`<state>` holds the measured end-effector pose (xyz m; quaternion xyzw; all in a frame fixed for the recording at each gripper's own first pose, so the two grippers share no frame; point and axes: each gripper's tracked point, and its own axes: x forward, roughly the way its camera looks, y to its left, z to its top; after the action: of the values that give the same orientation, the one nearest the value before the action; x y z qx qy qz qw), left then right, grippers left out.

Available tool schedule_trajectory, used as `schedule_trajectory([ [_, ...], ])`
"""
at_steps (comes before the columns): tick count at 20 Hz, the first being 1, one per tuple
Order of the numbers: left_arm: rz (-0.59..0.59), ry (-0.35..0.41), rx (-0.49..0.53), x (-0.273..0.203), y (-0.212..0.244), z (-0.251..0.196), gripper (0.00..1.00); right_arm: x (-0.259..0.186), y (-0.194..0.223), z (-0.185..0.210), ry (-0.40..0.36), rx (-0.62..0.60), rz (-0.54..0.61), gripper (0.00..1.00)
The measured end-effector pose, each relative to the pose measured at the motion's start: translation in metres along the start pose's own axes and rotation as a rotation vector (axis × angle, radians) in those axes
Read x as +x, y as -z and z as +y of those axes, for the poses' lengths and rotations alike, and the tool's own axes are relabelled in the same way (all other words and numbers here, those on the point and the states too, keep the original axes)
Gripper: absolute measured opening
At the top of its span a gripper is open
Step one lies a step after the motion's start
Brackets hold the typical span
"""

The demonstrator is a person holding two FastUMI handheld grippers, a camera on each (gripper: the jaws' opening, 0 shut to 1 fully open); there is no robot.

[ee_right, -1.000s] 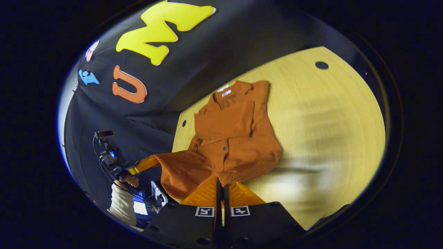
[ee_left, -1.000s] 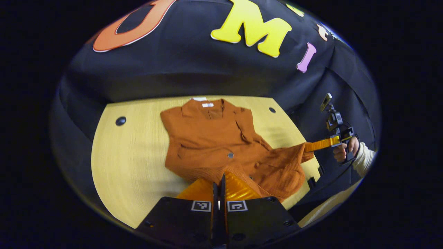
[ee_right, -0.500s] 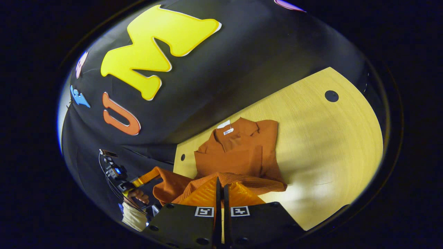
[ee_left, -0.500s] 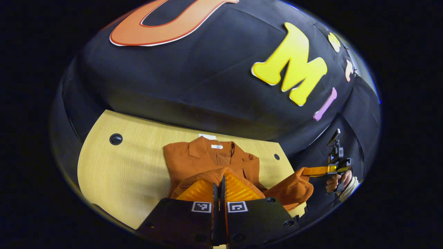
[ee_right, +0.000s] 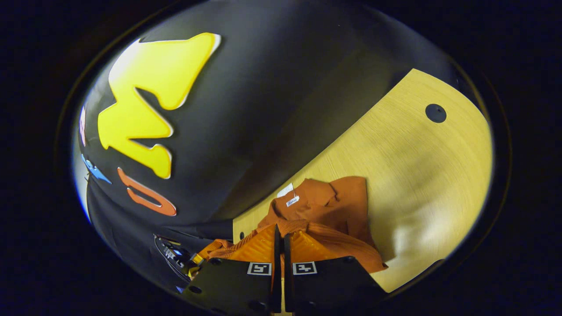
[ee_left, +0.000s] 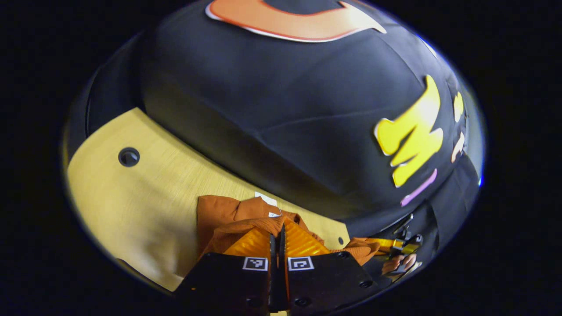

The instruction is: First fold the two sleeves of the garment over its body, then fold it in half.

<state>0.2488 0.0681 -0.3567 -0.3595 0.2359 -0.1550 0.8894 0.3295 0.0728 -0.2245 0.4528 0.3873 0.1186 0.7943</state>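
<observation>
Fingers of both grippers pinch garment (ee_left: pixel 228 219) hem over collar, on table (ee_right: pixel 417 175) beside booth wall.

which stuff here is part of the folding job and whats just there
Part of the job:
- orange garment, its hem pinched and carried toward the collar
- left gripper, shut on the hem
- right gripper, shut on the hem

Just there:
- wooden table under the garment
- round holes in the tabletop
- white neck tag
</observation>
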Motion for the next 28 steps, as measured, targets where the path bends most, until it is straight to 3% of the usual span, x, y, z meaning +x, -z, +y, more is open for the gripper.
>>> schedule_trajectory([
  [6, -0.119, -0.015, -0.276, 0.086, 0.028, 0.061, 0.02, 0.087, -0.028, -0.077, -0.047, 0.191, -0.101, 0.03],
  [7, -0.131, -0.052, -0.316, 0.093, 0.034, 0.08, 0.03, 0.099, -0.029, -0.093, -0.046, 0.239, -0.109, 0.03],
  [10, -0.22, -0.065, -0.473, 0.099, 0.028, 0.104, 0.03, 0.091, -0.039, -0.123, -0.1, 0.36, -0.189, 0.03],
  [13, -0.293, -0.089, -0.495, 0.101, 0.024, 0.111, 0.03, 0.081, -0.042, -0.132, -0.12, 0.522, -0.336, 0.03],
  [16, -0.314, -0.103, -0.48, 0.107, 0.023, 0.11, 0.05, 0.089, -0.043, -0.129, -0.082, 0.555, -0.423, 0.04],
  [18, -0.304, -0.098, -0.486, 0.105, 0.026, 0.108, 0.05, 0.093, -0.042, -0.131, -0.058, 0.514, -0.427, 0.02],
  [24, -0.324, -0.051, -0.548, 0.11, 0.017, 0.1, 0.09, 0.091, -0.042, -0.127, -0.057, 0.488, -0.401, 0.09],
  [25, -0.332, -0.025, -0.562, 0.106, 0.014, 0.097, 0.14, 0.09, -0.044, -0.125, -0.061, 0.489, -0.394, 0.11],
  [27, -0.364, -0.003, -0.601, 0.097, 0.004, 0.094, 0.26, 0.088, -0.043, -0.113, -0.089, 0.49, -0.386, 0.49],
  [28, -0.384, 0.008, -0.618, 0.099, -0.002, 0.091, 0.47, 0.085, -0.044, -0.107, -0.11, 0.479, -0.384, 0.65],
])
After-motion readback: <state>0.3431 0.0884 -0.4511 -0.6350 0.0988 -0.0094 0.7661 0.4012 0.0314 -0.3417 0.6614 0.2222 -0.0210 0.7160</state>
